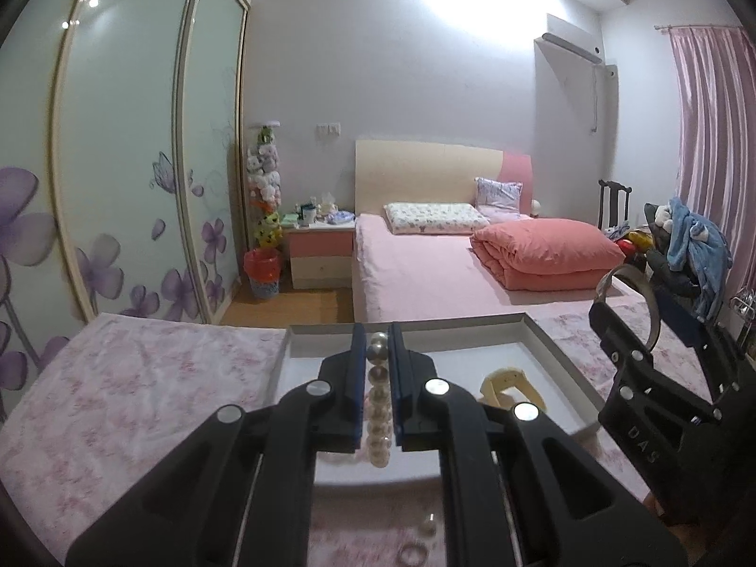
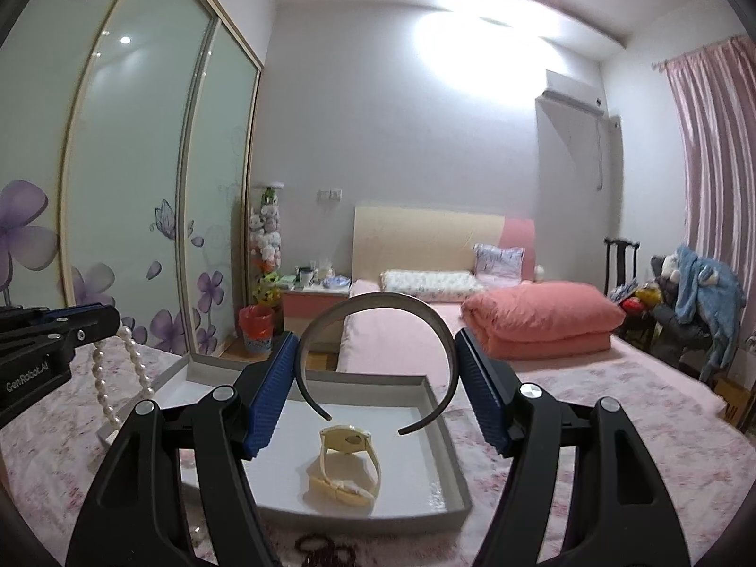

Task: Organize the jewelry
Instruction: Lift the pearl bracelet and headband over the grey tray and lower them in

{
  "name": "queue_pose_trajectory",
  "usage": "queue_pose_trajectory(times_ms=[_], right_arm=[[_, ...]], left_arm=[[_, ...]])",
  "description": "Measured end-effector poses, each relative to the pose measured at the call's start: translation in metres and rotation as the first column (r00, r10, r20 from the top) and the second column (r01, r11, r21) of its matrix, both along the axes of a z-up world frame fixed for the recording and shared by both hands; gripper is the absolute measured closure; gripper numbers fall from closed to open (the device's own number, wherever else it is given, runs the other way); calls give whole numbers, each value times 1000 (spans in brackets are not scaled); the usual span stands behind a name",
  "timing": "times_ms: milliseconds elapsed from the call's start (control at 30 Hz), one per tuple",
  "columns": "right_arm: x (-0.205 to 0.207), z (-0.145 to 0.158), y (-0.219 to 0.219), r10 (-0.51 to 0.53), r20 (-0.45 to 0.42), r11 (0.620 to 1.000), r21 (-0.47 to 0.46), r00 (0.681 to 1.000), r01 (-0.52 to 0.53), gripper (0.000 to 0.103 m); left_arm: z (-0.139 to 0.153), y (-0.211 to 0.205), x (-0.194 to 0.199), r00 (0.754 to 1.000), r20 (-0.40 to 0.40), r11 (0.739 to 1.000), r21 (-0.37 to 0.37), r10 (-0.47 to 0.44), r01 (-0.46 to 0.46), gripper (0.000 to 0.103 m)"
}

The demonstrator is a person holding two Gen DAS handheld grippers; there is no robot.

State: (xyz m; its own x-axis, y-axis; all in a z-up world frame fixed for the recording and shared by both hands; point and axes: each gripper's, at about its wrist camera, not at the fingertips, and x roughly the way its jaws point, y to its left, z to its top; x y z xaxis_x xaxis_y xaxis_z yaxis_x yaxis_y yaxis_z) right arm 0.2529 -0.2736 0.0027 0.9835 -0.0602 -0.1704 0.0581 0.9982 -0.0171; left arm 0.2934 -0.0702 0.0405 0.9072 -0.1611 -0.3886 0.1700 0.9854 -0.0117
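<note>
Left gripper (image 1: 378, 345) clenched on the pearls (image 1: 378, 406); right gripper (image 2: 378, 378) clamps the headband (image 2: 378, 302) over the tray (image 2: 439, 406).

In the left wrist view, the blue pads pinch the pearls, which run between the jaws. In the right wrist view the strand hangs in a loop at far left, above the tray's left rim. The right jaws stand wide, each pad pressing one side of the grey headband, its open ends pointing down toward the tray. A cream watch (image 2: 345, 468) lies inside the tray. The tray rests on a floral cloth (image 2: 614, 425). Dark beads (image 2: 326, 553) lie on the cloth at the near edge.
</note>
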Motion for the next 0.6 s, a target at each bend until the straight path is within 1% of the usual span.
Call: queue_pose_trajectory(times_ms=[167, 333, 400, 467, 600], right_arm=[[26, -12, -13, -14, -70, 998, 54, 997, 17, 35], [37, -20, -20, -12, -117, 997, 77, 993, 21, 35], [39, -24, -19, -3, -143, 997, 81, 990, 15, 35], [44, -26, -15, 2, -168, 997, 80, 986, 12, 35], [52, -29, -5, 15, -205, 998, 65, 979, -2, 35]], left_arm=[[-17, -8, 45, 999, -51, 1000, -2, 9, -9, 93], [-41, -10, 79, 991, -128, 1000, -4, 22, -23, 93], [-49, -6, 85, 988, -153, 999, -23, 26, -30, 91], [-50, -1, 85, 988, -154, 999, -27, 29, -34, 84], [-46, 17, 78, 989, -138, 997, -40, 55, -61, 83]])
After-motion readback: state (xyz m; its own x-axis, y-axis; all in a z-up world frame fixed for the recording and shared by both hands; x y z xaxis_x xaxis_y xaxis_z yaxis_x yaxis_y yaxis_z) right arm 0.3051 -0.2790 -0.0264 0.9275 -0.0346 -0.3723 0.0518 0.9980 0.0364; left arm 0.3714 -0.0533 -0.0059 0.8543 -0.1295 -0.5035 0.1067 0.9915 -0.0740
